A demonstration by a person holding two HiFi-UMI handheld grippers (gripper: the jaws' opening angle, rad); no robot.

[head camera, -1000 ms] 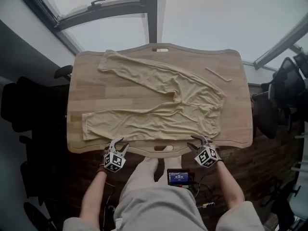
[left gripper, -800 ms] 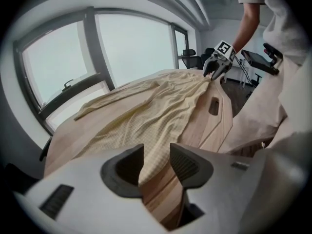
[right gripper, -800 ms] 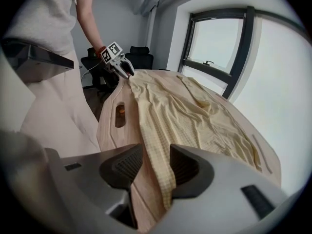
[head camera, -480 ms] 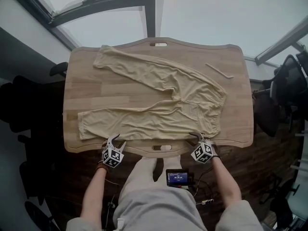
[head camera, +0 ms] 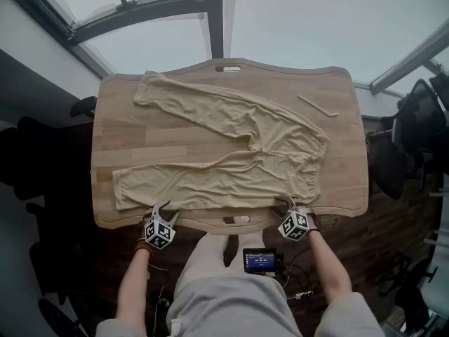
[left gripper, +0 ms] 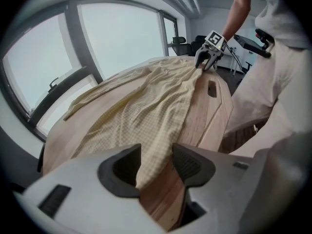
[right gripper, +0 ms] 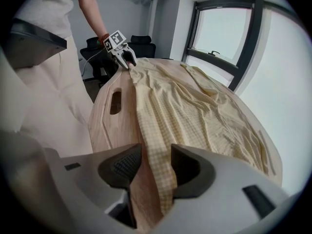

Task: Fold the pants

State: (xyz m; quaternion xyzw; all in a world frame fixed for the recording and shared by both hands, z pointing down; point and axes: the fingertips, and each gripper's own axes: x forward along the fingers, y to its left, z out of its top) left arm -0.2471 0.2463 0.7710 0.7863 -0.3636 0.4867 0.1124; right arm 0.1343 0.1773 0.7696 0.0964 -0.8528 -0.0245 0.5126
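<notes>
— On the tabletop (head camera: 337, 97), head view first: what have you got?

— I see the pants (head camera: 231, 156) spread flat on the wood, waistband to my right and both legs running left, the far leg slanting toward the far left corner. A thin pale strip (head camera: 317, 105) lies well apart from them, near the far right corner. My left gripper (head camera: 163, 209) is at the near edge, on the near leg's lower border a little in from the cuff. My right gripper (head camera: 289, 203) is at the same edge, by the waistband's near corner.

— And the left gripper view?

— Its jaws stand apart and have just been opening. The near leg's edge lies between them, close against one pad, with bare wood showing beside the other, so I have no pinch on it. Beyond, the cloth runs along the tabletop to the right gripper at its far end.

— Right gripper view?

— Jaws parted there too. The pants' edge passes between them beside one pad, with a gap of wood at the other, so nothing is clamped. A slot (right gripper: 116, 101) is cut through the tabletop beside the cloth, and the left gripper sits at the fabric's far end.
</notes>
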